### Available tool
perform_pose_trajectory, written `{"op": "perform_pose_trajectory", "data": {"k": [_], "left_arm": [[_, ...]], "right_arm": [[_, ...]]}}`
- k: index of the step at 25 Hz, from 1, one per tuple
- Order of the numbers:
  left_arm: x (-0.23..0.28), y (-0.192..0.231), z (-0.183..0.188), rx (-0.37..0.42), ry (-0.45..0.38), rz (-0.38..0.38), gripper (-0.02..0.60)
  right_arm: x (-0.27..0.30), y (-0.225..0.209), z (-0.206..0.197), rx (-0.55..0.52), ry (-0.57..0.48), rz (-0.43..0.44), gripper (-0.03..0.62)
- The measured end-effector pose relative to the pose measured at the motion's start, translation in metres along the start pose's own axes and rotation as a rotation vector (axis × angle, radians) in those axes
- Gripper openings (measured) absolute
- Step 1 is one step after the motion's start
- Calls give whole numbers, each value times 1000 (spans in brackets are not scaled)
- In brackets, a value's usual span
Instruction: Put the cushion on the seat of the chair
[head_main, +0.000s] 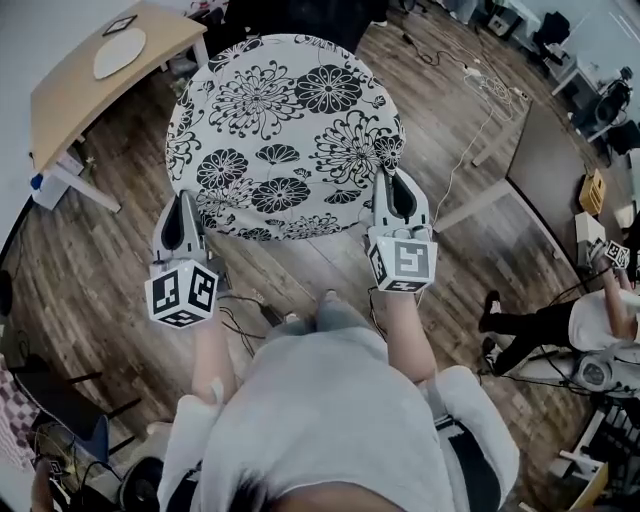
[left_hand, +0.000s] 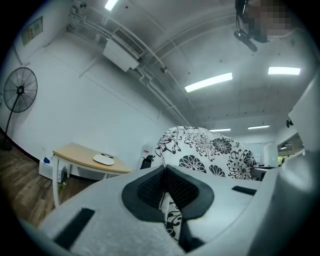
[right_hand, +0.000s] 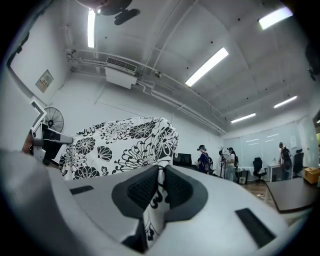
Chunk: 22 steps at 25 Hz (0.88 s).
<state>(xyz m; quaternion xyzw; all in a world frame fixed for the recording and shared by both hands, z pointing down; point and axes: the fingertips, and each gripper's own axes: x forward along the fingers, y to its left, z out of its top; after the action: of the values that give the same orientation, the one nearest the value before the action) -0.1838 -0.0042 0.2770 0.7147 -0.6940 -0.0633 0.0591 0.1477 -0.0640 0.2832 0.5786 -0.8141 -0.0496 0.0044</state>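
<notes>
A round white cushion (head_main: 285, 135) with black flower print hangs flat above the wooden floor, held by its near edge. My left gripper (head_main: 184, 203) is shut on the cushion's near left rim, the fabric (left_hand: 172, 220) pinched between its dark pads (left_hand: 150, 187). At the near right rim my right gripper (head_main: 392, 183) is also shut on the cushion (right_hand: 120, 145), a fold of cloth squeezed between its pads (right_hand: 179, 190). Both grippers point level and away from me. No chair shows in any view.
A light wooden table (head_main: 85, 75) with a white oval dish (head_main: 119, 52) stands at the left. A grey desk (head_main: 545, 170) is at the right. A person (head_main: 580, 325) sits at the right edge. Cables (head_main: 470, 110) trail over the floor. A standing fan (left_hand: 19, 95) is near the wall.
</notes>
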Motion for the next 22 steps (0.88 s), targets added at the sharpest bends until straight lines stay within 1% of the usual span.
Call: {"op": "perform_pose_trajectory", "data": {"k": [7, 14, 19, 22], "left_arm": [[2, 2, -1, -6, 6, -10, 11], [14, 8, -11, -16, -3, -7, 11], [11, 2, -11, 10, -15, 1, 11], [14, 2, -12, 11, -26, -4, 11]], "right_arm": [[-2, 0, -1, 0, 8, -19, 34], [12, 1, -9, 0, -11, -10, 34], [13, -4, -14, 24, -33, 1, 34], [13, -5, -15, 18, -43, -2, 34]]}}
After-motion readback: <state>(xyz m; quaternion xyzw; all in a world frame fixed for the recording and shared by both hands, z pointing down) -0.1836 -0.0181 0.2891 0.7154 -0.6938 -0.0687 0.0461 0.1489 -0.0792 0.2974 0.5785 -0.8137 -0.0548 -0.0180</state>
